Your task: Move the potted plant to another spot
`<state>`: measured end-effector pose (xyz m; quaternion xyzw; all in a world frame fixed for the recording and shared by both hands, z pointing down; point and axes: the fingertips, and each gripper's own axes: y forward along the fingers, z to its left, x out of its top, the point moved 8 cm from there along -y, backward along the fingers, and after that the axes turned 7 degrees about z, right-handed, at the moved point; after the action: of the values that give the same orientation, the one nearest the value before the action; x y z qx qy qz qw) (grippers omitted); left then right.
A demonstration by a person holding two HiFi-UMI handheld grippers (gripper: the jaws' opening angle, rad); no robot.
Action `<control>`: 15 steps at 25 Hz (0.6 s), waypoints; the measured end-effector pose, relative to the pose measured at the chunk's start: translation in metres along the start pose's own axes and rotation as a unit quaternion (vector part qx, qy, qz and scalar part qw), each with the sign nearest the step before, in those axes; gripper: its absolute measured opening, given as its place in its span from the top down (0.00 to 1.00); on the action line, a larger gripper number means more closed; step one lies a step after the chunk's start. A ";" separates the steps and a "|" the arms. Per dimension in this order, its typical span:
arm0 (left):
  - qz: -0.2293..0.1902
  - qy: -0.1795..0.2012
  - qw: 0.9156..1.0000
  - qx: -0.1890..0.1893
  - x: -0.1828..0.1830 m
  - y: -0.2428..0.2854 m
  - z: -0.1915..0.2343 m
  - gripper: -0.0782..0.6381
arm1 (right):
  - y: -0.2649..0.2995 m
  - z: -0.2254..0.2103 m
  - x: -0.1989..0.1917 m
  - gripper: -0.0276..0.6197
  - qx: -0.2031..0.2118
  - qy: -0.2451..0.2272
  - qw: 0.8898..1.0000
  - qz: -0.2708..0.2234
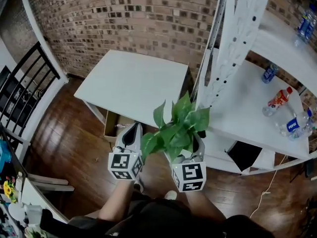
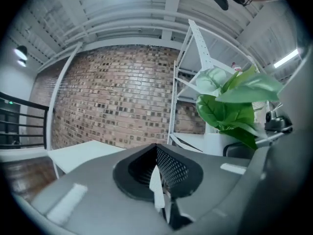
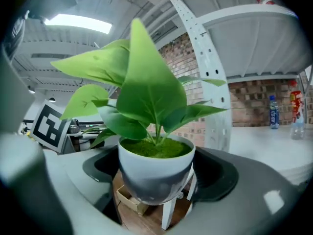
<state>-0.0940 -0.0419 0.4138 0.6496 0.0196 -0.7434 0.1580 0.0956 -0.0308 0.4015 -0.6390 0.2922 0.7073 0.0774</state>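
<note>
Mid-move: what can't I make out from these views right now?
- Head view: the pot of the potted plant, hidden under its leaves and the marker cube of the right gripper.
- Right gripper view: where the fingers touch the pot, covered by the pot's bulge.
- Head view: labels of the bottles on the shelf, too small to read.
- Head view: the cardboard box, partly hidden under the white table.

Brick wall point(image 1: 124, 14) behind white table point(image 1: 133, 81); wood floor point(image 1: 69, 148).
</note>
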 end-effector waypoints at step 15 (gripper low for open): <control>0.004 0.070 0.997 -0.012 0.028 0.051 0.154 0.87 | 0.210 0.054 0.013 0.24 -0.070 0.010 0.997 0.000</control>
<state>-0.2319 -0.1324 0.4195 0.6983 0.0368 -0.6950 0.1671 -0.0544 -0.1777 0.4562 -0.6496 0.2428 0.7199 0.0293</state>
